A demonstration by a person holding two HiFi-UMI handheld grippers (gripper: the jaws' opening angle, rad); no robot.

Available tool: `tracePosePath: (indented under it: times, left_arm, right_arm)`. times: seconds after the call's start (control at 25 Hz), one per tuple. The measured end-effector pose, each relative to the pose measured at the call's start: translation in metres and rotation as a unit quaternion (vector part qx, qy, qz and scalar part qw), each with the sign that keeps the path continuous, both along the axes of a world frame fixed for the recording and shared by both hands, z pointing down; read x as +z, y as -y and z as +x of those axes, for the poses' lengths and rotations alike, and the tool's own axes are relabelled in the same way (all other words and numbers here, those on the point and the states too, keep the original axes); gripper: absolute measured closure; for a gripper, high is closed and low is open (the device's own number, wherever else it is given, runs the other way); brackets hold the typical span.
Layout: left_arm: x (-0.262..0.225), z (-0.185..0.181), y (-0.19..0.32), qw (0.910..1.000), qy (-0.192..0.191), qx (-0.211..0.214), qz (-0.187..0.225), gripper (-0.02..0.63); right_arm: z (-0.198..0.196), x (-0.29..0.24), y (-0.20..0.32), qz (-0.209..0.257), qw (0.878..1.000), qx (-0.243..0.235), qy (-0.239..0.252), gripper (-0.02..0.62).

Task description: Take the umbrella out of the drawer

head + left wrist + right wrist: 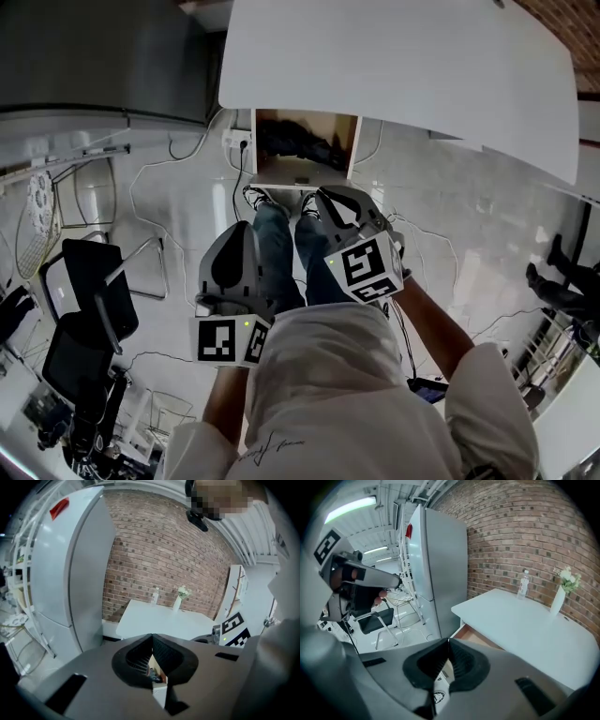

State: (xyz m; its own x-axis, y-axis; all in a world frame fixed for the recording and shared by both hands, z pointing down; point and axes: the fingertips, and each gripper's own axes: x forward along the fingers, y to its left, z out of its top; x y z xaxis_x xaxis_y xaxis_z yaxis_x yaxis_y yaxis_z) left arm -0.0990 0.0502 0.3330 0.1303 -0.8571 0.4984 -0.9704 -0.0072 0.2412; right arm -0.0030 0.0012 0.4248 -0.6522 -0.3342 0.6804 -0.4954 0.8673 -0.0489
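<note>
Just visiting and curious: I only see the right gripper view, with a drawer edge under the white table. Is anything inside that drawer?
Observer: The head view shows the drawer open with a dark bundle inside; I can't tell if it's the umbrella.
Visitor: Do the other tongs hold something?
Observer: No, the left tongs are shut on nothing.
Visitor: Are they near the drawer?
Observer: Not yet; left and right tongs hang over the person's jeans, short of it.

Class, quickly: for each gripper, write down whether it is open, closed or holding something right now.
Left gripper: closed, nothing between its jaws.
Right gripper: closed, nothing between its jaws.
</note>
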Motion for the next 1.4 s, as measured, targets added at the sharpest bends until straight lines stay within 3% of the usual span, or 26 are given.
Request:
tracePosePath:
  times: [0.4, 0.76, 1.4]
  left_arm:
    - [0.043, 0.007, 0.018, 0.9986, -0.049, -0.002, -0.019, 0.589]
    - [0.092, 0.014, 0.012, 0.9972, -0.052, 0.014, -0.053, 0.589]
    - [0.141, 0.013, 0.024, 0.9967, -0.049, 0.015, -0.063, 0.589]
  right_arm:
    - [-0.002, 0.056, 0.020, -0.002, 0.999, 0.007, -0.033, 0.578]
    - [-0.010, 0.088, 0.024, -0.003, 0.999, 0.013, -0.044, 0.578]
    - [-0.021, 0.148, 0.027, -0.020, 0.998, 0.011, -0.064, 0.555]
